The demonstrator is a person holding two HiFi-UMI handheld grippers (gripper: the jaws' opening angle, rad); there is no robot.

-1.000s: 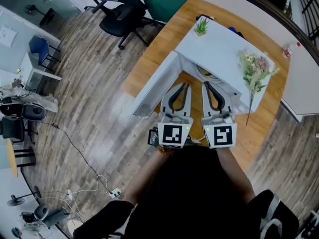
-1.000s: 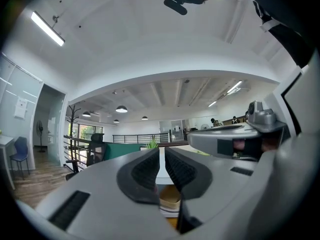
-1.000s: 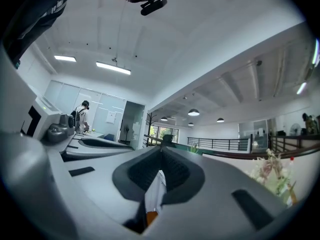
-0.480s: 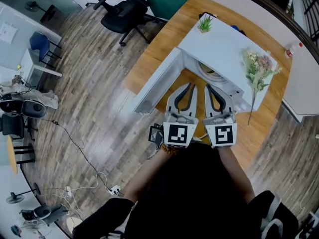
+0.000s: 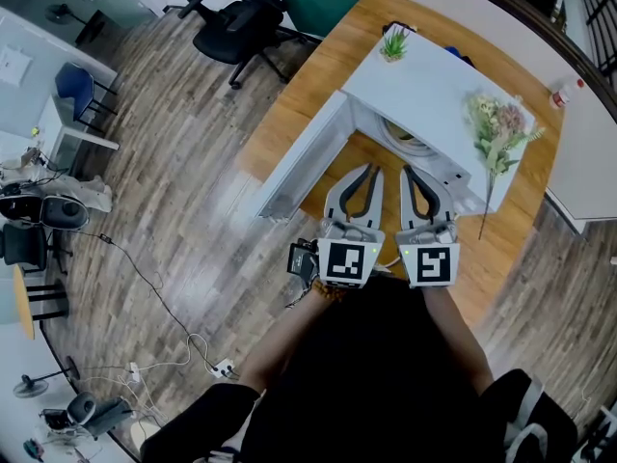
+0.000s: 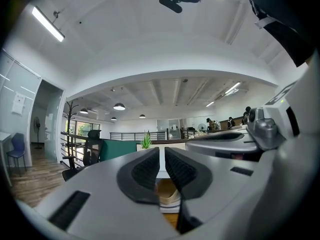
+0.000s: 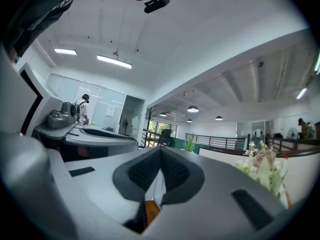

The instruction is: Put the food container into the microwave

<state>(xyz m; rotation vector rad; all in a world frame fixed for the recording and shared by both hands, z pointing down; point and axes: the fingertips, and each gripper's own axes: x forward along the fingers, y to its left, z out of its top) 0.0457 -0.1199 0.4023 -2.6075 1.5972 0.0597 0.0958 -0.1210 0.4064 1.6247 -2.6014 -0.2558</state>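
Left gripper (image 5: 364,170): held low in front of the microwave, on the left of the pair. Its jaws are drawn almost together with only a thin slit between the pads, and they pinch nothing. Its marker cube faces up, near the person.
Right gripper (image 5: 410,170): just beside the left one and parallel to it, pointing at the open cavity. Its pads (image 7: 172,170) meet at the tips, closed and empty.
Container (image 5: 405,141): sits inside the microwave cavity, far of both grippers and apart from them. In the left gripper view it shows as a beige shape (image 6: 169,193) low down, beyond the slit between the jaws.
Microwave (image 5: 434,85): white, on the table with its opening toward the person.
Door (image 5: 299,167): swung open to the left, reaching past the near left edge of the table.
Table (image 5: 313,80): wooden top; bare wood shows left of the microwave and beneath the grippers.
Plant (image 5: 392,46): small and green, on the far left corner of the microwave top. It also stands upright in the left gripper view (image 6: 146,141).
Flowers (image 5: 499,128): a pale bunch lying on the right side of the microwave top, stem trailing toward the near edge. In the right gripper view it shows to the right of the jaws (image 7: 262,169).
Bottle (image 5: 561,93): small, on the far right, well apart from the microwave.
Chair (image 5: 236,27): black office chair on the plank floor, far left of the table.
Person: dark clothing fills the near middle, with both forearms reaching forward to the grippers.
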